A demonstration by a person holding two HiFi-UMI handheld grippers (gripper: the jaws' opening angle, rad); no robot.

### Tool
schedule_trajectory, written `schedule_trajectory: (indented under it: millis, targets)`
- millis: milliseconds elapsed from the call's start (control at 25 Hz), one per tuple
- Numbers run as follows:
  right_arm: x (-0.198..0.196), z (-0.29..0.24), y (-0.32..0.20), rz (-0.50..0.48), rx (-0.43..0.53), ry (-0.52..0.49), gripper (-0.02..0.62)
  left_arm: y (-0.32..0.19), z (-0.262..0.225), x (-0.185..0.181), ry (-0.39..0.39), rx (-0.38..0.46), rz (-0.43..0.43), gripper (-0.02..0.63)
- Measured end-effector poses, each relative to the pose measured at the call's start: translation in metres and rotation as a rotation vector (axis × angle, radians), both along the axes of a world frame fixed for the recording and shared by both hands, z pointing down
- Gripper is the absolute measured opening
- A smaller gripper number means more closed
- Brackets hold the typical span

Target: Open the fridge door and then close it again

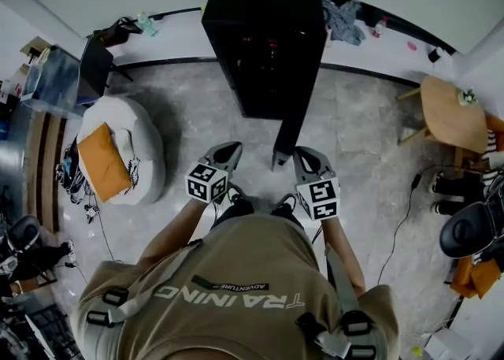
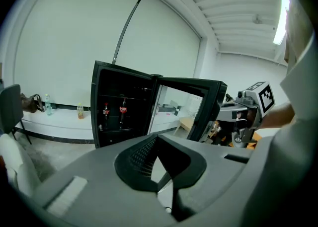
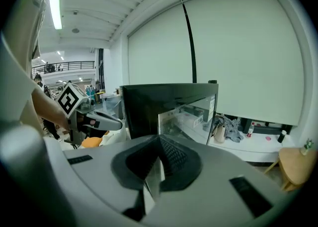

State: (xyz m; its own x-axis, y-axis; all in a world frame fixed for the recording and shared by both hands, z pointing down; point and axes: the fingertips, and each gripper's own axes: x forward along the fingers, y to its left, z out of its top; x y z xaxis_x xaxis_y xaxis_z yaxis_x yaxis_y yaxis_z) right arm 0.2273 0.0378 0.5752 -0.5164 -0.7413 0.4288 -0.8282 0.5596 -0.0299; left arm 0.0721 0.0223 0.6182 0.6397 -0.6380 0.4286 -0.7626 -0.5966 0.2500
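As the door (image 1: 287, 142) of the black fridge (image 1: 264, 35) stands swung out towards the person, I judge that the opening is done and the closing is the step in hand; the fridge is on the floor against the far wall, and the free edge of its door points between the two tools. The left hand-held gripper (image 1: 226, 154) is on the inner side of the door with its jaws pressed together and nothing between them; the right hand-held gripper (image 1: 305, 157) is just beside the door edge on the outer side, also pressed together and empty. To close well, I would lay the flat of the right jaws against the outer face near the free edge, far from the hinge, and push slowly across; the left one should first move out of the door's path; the last part needs a firm press so that the seal takes. Two cola bottles (image 2: 122, 109) stand on a shelf inside, so a slam is better avoided. I cannot find a handle in any view; the hinge is not to make out; from the head view the inside is only dark, and the glass of the door carries reflections.
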Motion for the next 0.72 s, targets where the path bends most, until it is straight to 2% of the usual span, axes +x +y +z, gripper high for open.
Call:
schedule_trajectory:
  millis: [360,720]
  targets:
    - [-0.037,0.0,-0.016,-0.008,-0.004,0.016,-0.005,-0.026,-0.002,-0.046,0.027,0.024,-0.058,0.0]
    - [-0.08,-0.001,-0.034,0.001,0.005,0.026,-0.003,-0.049,-0.004,-0.094,0.033,0.046,-0.068,0.0]
